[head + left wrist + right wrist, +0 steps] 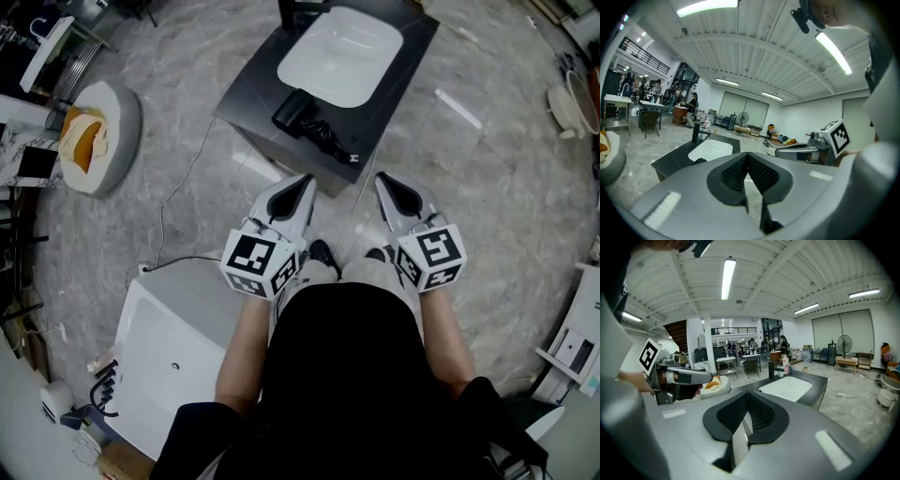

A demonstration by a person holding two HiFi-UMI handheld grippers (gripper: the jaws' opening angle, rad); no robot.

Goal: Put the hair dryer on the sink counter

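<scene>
Holding 2 grippers low in front of me, over the floor: left gripper jaws pressed together on nothing, right gripper jaws likewise together and empty. Black hair dryer lies on the dark sink counter, just beside the white basin, apart from both tips.

Head view first: the black tap at the far end of the dark square counter is sliced off by the top edge. Over in the left gripper view, the grey left hand-held gripper blocks the counter's near side, and the black hair dryer lying there is all but hidden. Beyond the counter, distant people are too small to tell apart.
</scene>
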